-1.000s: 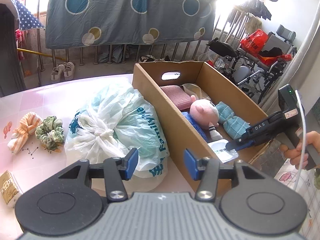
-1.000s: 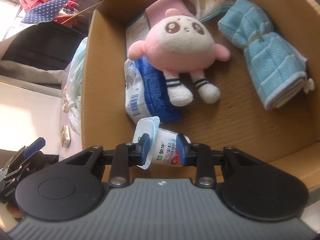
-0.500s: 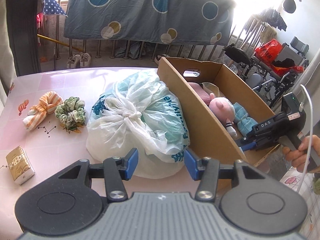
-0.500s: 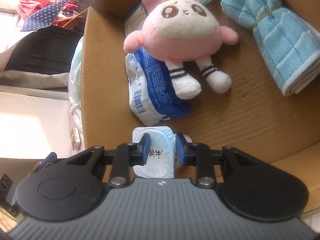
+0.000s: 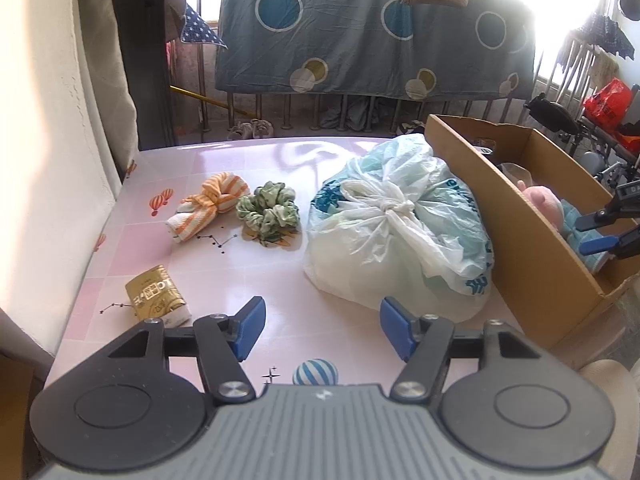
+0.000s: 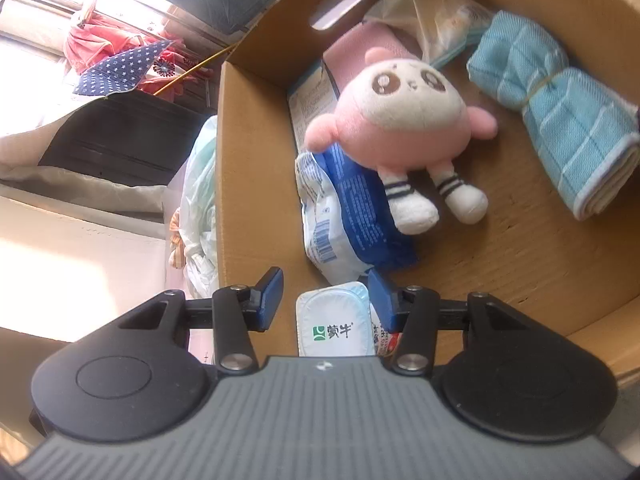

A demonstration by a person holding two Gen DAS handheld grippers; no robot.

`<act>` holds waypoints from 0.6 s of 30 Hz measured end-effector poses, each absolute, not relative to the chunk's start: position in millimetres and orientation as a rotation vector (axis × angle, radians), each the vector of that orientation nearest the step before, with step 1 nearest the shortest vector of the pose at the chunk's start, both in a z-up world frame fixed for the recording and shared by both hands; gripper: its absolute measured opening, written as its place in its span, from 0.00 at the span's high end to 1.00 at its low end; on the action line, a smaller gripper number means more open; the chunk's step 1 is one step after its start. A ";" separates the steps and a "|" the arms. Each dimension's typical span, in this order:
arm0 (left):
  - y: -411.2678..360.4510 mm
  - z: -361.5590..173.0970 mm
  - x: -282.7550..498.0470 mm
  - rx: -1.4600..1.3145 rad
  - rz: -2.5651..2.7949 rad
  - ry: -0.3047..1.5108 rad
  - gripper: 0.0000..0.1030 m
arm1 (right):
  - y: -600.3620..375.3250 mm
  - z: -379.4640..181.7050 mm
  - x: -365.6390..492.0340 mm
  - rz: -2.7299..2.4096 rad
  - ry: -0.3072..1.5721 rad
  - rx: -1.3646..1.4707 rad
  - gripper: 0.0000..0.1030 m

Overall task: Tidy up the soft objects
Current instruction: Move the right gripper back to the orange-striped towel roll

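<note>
Yogurt cup point(image 6: 335, 326) sits in the near corner of the box point(image 6: 256, 184), between the right gripper point(image 6: 325, 300) pads, which are opening and clear of it on the left side; likely a release, the cup being set beside the blue pack point(image 6: 352, 216) and plush point(image 6: 400, 120). Left gripper point(image 5: 322, 330) is opening with nothing between its pads, above the table point(image 5: 256, 272). It faces the tied bag point(image 5: 396, 232), scrunchie point(image 5: 268, 210), striped cloth point(image 5: 210, 202) and tissue pack point(image 5: 156, 298) outside the box, probably choosing the next pick.

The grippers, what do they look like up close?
Both look alike. The left gripper and the right gripper each have two blue pads on black fingers, silver screw heads, two round black discs and a ribbed grey body with a small white mark. Seen from the left wrist, the right gripper's side carries white letters.
</note>
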State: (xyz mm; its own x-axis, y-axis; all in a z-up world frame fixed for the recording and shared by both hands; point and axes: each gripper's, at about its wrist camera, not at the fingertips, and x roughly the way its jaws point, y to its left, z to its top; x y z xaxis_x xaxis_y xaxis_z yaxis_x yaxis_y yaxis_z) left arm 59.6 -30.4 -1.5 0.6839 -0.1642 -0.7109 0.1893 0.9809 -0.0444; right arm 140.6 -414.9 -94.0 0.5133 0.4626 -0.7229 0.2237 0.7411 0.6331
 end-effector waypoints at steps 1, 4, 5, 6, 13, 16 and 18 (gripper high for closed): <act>-27.3 -1.0 58.3 0.043 -0.180 0.782 0.37 | -416.0 -85.5 139.6 0.157 1.028 0.741 0.54; -17.1 1.4 54.3 0.089 -0.110 0.736 0.37 | -413.5 -60.5 138.7 0.161 0.970 0.714 0.53; -14.5 2.2 53.6 0.107 -0.089 0.719 0.37 | -409.9 -53.2 139.4 0.168 0.954 0.705 0.53; -12.1 2.9 53.0 0.130 -0.067 0.700 0.37 | -404.4 -44.1 140.8 0.183 0.934 0.697 0.53; -4.8 -3.0 71.8 0.296 0.014 0.631 0.37 | -314.4 -4.9 185.0 0.410 0.907 0.635 0.49; -3.5 -8.4 91.6 0.343 0.032 0.591 0.37 | -258.5 -5.1 228.1 0.552 0.967 0.593 0.45; -1.2 -13.3 112.3 0.363 0.034 0.587 0.37 | -223.5 -11.6 260.0 0.611 1.014 0.568 0.41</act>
State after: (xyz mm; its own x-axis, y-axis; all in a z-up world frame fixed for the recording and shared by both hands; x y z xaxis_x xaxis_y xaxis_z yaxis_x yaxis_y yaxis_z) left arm 112.3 -1.2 -13.3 0.8336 0.1342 -0.5357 0.0708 0.9361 0.3447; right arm 260.0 -223.5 -11.6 0.3947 0.6988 -0.5967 -0.2008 0.6993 0.6861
